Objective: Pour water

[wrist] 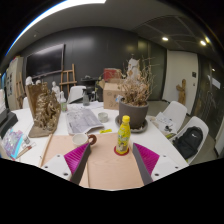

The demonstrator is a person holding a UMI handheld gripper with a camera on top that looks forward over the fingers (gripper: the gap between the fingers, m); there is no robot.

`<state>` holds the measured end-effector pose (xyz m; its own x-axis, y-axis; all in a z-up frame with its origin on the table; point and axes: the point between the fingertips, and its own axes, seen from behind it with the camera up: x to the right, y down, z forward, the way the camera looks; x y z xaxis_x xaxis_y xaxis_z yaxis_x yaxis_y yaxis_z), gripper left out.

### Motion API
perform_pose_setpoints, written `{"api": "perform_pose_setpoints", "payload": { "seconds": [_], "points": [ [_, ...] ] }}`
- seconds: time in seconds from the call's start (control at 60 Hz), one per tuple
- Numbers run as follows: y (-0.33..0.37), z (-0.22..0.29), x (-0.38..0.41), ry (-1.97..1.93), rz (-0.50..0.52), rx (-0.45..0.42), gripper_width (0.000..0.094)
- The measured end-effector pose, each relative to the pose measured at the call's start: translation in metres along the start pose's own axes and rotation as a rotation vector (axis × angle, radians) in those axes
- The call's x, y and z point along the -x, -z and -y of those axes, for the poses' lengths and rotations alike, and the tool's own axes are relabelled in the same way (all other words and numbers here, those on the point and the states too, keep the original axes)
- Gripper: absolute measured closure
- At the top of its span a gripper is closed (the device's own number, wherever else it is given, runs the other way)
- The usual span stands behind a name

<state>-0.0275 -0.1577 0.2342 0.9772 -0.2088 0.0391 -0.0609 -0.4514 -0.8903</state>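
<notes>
Here, the tongs (107, 158) sit at the bottom centre of the frame, spread wide with nothing between the 2 fingers but the brown mat (108, 168) on the white tabletop (62, 128). The magenta pads (147, 158) face inward on either side of that mat. Just ahead of the fingers, slightly right of centre, stands an upright yellow bottle (123, 133) with a white cap, resting on a small round red coaster (121, 151); it is not touching either finger. Whether it holds water cannot be told. A dark handled object (92, 139) lies at the far left corner of the mat. Beyond the bottle, a potted plant of dry branches in a dark pot (133, 114) fills the middle of the frame, with a cardboard box (111, 94) behind it. At the left of the frame a brown woody sculpture (43, 110) stands on the tabletop, and papers (83, 120) lie between it and the pot. A yellow marker (105, 131) lies left of the bottle. White chairs (190, 137) stand at the right of the frame. The room behind is dark-walled with lit ceiling lamps (165, 39) in the upper right.
</notes>
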Motion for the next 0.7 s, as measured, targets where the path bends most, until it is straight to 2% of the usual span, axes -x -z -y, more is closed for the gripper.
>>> {"api": "perform_pose_setpoints", "payload": {
  "seconds": [0.15,0.317,0.55,0.7],
  "points": [
    [0.089,-0.011,0.024,0.031,-0.017,0.03,0.0074],
    [0.153,-0.031,0.046,0.041,-0.03,0.055,0.0075],
    [0.179,-0.042,0.057,0.052,-0.046,0.045,0.0076],
    [0.18,-0.052,0.055,0.053,-0.047,0.071,0.0076]
  ]
}}
